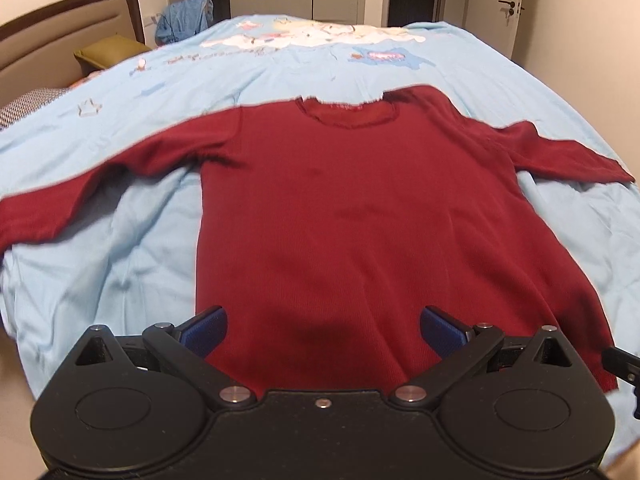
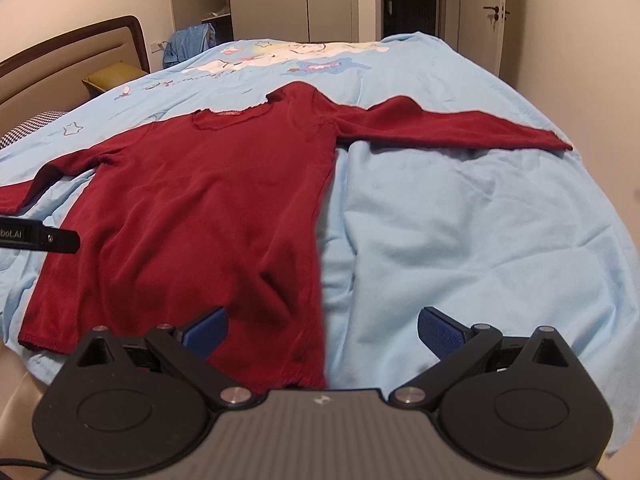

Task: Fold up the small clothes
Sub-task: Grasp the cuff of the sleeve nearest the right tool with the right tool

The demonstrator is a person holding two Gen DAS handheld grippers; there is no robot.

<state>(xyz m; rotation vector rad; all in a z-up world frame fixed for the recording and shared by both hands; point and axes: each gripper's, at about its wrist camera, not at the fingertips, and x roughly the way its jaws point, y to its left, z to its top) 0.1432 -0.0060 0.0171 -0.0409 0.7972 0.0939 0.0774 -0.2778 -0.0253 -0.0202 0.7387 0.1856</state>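
Nearest you in the left wrist view, the left gripper [image 1: 323, 330] fills the bottom of the frame, its two blue pads spread wide with nothing between them. Just beyond it lies the hem of a dark red long-sleeved sweater [image 1: 352, 208], spread flat and face up across a light blue bedspread [image 1: 120, 248]. The neckline sits in the upper middle of the frame; one sleeve runs to the left edge, the other to the right edge.

In the right wrist view, the right gripper [image 2: 323, 330] also stands wide open and empty at the bottom. The sweater [image 2: 200, 208] fills the left half of this frame, and its side edge runs down the middle. Your left pad sits over the hem corner while the right pad is over bare bedspread [image 2: 480, 220].

My reading is that folding has not begun: the garment is laid out and both tools are poised near the hem. A first fold likely calls for closing on a sleeve or a side edge and carrying it across the body.

Hard to make out: the cuff of the left-hand sleeve is cut off by the frame edge in both views. The hem directly under each gripper is hidden. A black bar [image 2: 40, 236] at the left edge of the right view is probably part of your other tool.
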